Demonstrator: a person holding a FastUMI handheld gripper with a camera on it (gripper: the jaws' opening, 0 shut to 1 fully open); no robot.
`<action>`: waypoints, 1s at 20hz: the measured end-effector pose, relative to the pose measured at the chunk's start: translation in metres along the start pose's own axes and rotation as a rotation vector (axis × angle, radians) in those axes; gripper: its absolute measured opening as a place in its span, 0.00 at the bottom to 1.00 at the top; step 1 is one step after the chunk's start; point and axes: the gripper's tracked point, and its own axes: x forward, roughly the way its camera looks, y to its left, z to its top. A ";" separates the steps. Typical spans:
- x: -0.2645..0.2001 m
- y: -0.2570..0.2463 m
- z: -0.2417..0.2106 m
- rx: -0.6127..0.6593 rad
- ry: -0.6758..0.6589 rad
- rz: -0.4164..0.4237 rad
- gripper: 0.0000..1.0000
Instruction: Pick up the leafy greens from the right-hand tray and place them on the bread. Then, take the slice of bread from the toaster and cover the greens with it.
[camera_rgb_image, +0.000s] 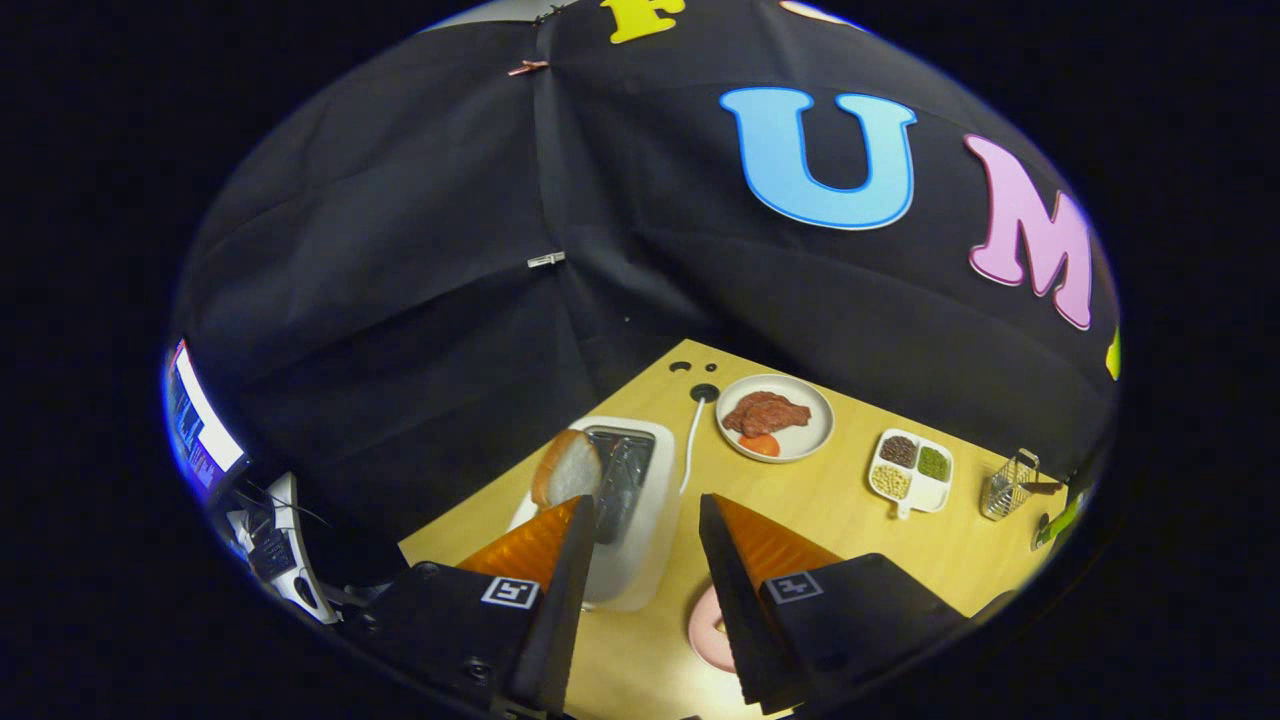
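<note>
- Toaster (640, 520): white, lying on the wooden table just ahead of the fingers, its two dark slots facing up.
- Bread (566, 468): one slice with a brown crust and pale crumb, standing upright in the toaster's left slot, well proud of the top, just beyond the left fingertip.
- Gripper (640, 520): fingers spread apart above the toaster, nothing between them, touching neither toaster nor bread.

The gripper (640, 515) has two wedge-shaped fingers, ribbed on their outer faces, standing apart; each sits on a dark, blocky mount bearing a square black-and-white marker; small screws show on the left mount.
</note>
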 end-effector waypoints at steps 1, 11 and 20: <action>0.012 0.011 0.004 -0.013 0.007 0.001 0.66; 0.102 0.039 -0.031 -0.062 0.186 -0.142 0.64; 0.115 0.041 -0.040 0.086 0.215 -0.109 0.14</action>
